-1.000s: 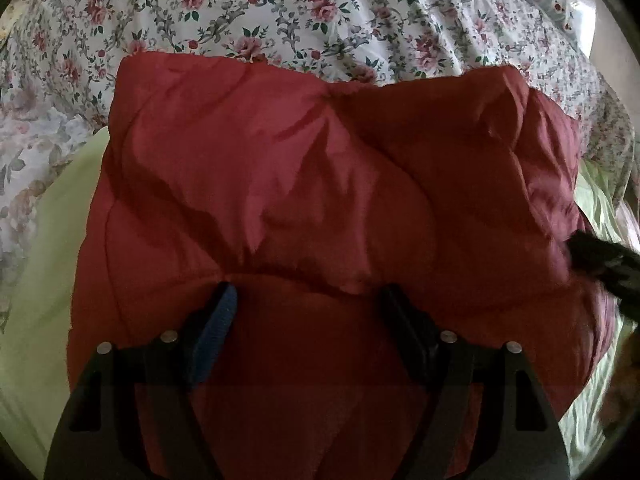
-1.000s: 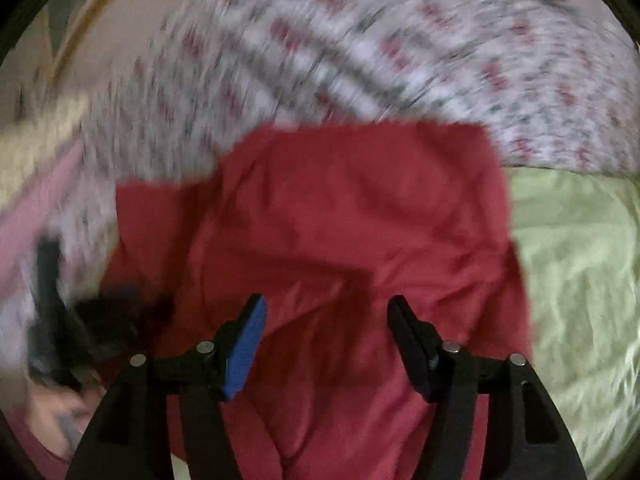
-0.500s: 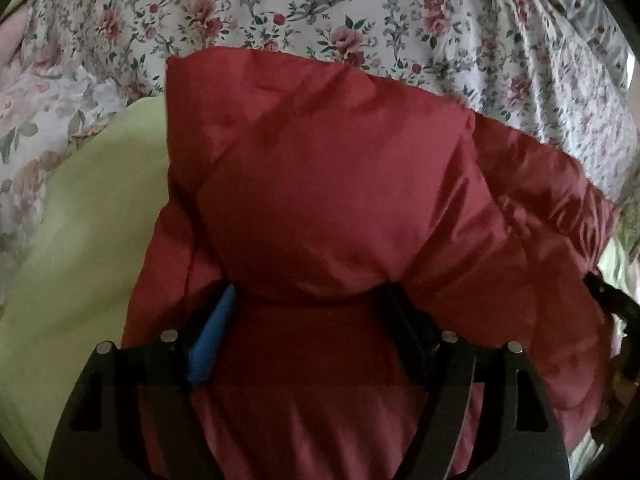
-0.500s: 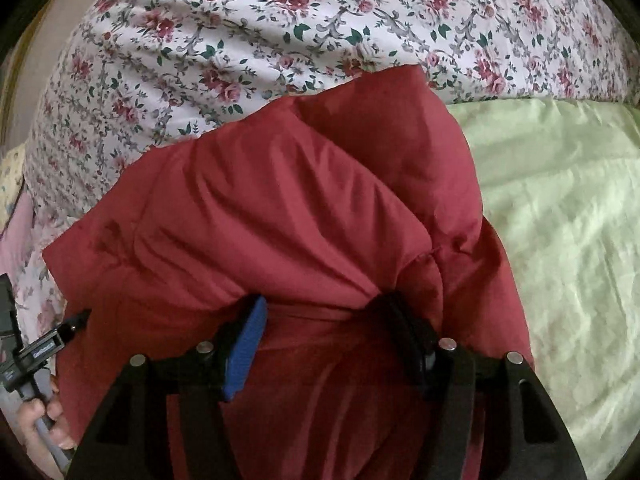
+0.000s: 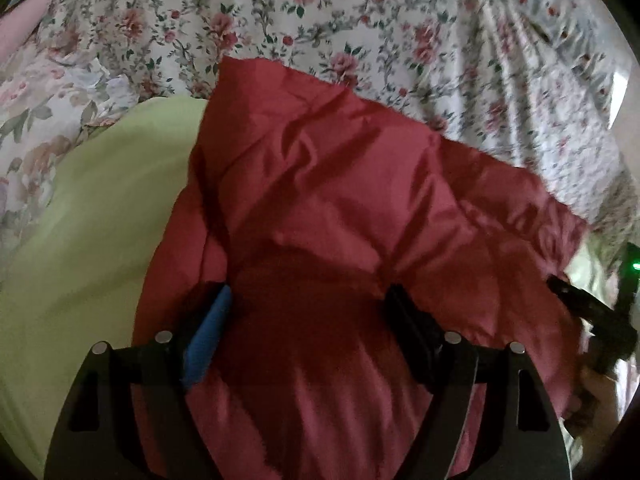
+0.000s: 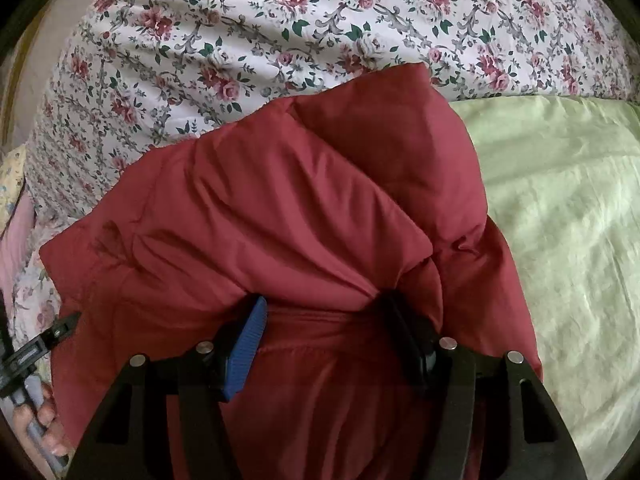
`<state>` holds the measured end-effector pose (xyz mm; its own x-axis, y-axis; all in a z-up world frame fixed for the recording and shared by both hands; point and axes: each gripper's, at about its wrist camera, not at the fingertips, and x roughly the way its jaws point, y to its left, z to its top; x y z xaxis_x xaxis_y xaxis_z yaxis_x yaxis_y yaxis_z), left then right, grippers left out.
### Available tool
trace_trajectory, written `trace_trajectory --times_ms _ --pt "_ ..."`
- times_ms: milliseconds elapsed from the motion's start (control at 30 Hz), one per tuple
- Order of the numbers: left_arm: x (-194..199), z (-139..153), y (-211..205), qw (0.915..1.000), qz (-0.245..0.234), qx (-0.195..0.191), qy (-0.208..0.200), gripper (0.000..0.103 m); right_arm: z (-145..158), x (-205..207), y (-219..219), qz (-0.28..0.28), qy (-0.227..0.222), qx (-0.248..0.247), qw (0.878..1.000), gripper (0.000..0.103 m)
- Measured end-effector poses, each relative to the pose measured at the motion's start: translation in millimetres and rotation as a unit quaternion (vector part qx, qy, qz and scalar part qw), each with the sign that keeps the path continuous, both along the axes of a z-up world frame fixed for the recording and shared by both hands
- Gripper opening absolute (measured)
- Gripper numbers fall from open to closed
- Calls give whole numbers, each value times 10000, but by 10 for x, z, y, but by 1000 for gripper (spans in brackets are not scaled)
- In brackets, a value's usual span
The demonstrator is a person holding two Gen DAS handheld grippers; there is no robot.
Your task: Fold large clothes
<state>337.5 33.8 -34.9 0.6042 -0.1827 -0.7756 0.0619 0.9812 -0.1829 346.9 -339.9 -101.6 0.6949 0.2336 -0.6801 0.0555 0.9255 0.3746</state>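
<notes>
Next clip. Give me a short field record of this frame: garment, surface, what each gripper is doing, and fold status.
garment: red padded jacket, bunched and puffy
surface: light green sheet on a bed, floral bedding behind it
left gripper: fingers on either side of a thick wad of the jacket, pressing into it
right gripper: fingers clamped around another thick wad
fold status: unfinished; jacket heaped, not flat
other: a hand on the left tool's handle, seen in the right wrist view

Home bedroom, bed [image 6: 560, 220] with pale green sheet, rose-patterned floral duvet [image 6: 280, 32] bunched behind, soft indoor light
</notes>
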Motion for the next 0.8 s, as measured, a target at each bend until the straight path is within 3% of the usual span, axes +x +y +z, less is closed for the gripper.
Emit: trace_trajectory --times_ms 267,500,633,700,800 --pt "-356 151 284 9970 12 -773 -92 79 197 -262 -42 -59 -136 167 9998 65" --pt "-502 229 465 9955 174 -884 -302 79 287 -586 -161 -19 -272 235 9994 79" --pt "-492 149 643 9946 305 -972 -194 79 299 -810 -387 -222 -273 236 9991 84" --pt "-475 67 753 9929 391 -1123 -77 79 285 -872 -496 -353 -277 302 9985 90" --pt "-435 -62 869 9880 493 -1455 129 79 177 -941 -718 -571 -192 596 9964 91"
